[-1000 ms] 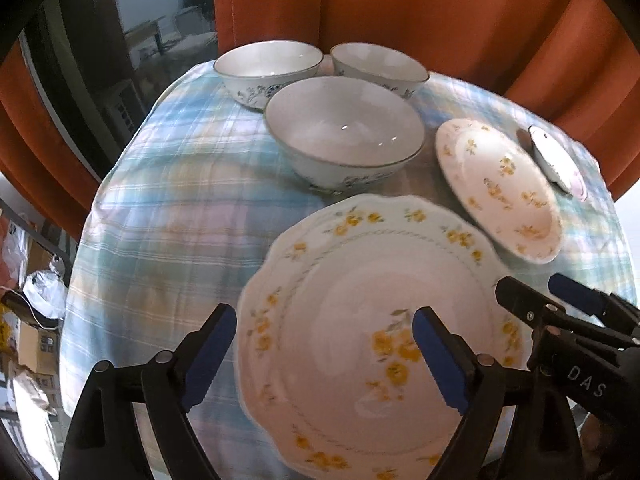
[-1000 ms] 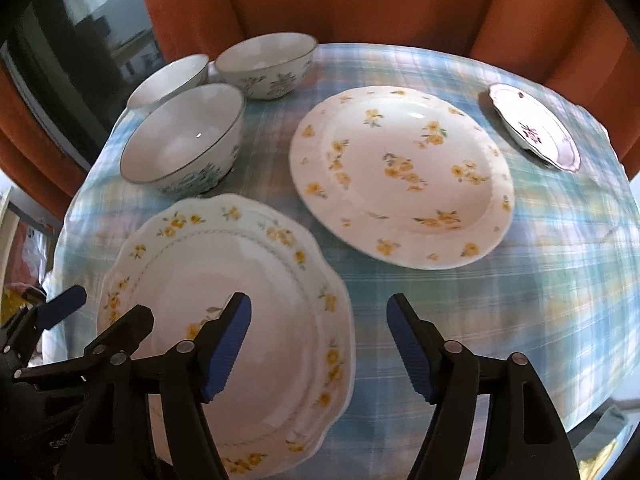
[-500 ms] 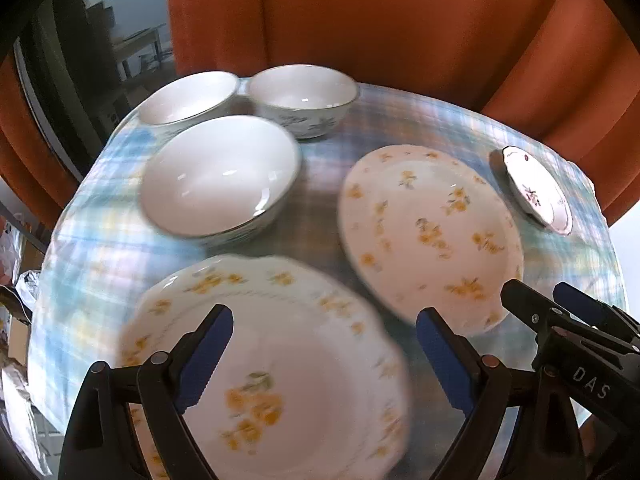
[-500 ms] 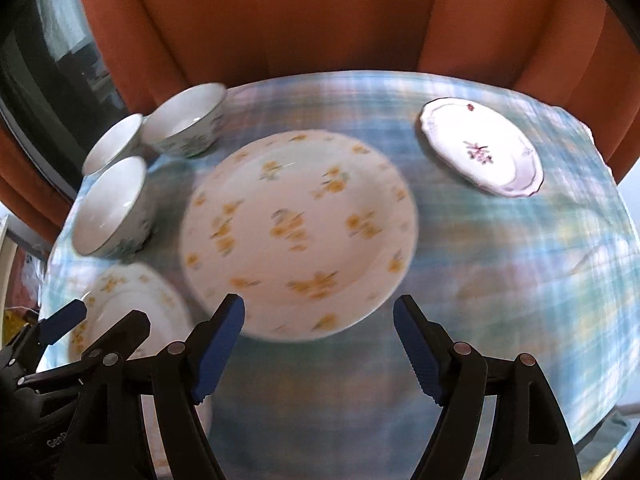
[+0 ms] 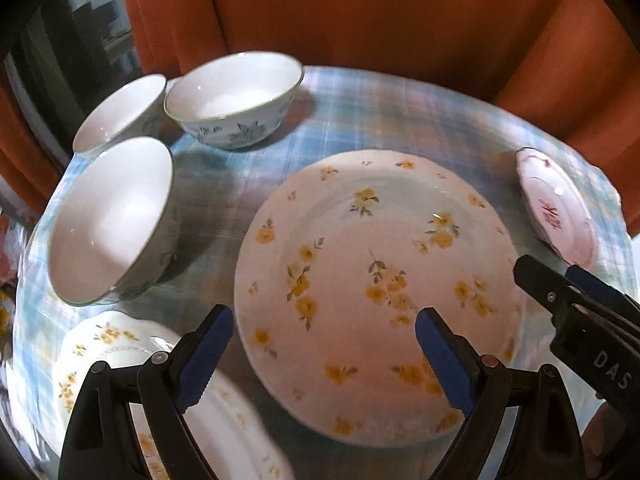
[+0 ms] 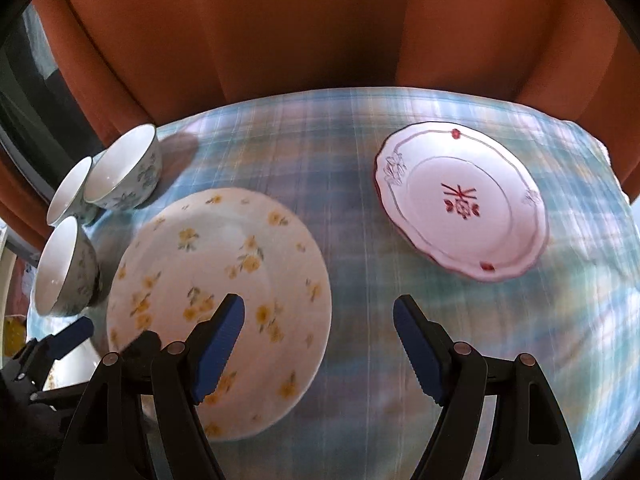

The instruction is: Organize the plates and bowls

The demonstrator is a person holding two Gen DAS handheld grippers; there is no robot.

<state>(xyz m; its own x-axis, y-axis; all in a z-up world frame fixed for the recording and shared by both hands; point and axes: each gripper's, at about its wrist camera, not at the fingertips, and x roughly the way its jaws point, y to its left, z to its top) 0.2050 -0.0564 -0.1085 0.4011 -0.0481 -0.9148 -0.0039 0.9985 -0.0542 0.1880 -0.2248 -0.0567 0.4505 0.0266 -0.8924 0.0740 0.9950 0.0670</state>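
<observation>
Both grippers hang over the table with jaws spread and nothing between them: the left gripper (image 5: 324, 350) above the near rim of the yellow-flowered plate (image 5: 376, 276), the right gripper (image 6: 319, 350) over bare checked cloth (image 6: 360, 380). To lift a plate cleanly, I judge a finger should slip under its rim at the near edge before closing. The red-patterned plate (image 6: 464, 204) lies ahead and right of the right gripper, three bowls (image 5: 108, 220) ahead-left of the left one.

I count three bowls (image 5: 236, 100), three plates (image 5: 376, 292), though blur could hide more, and my two grippers (image 5: 324, 356).
</observation>
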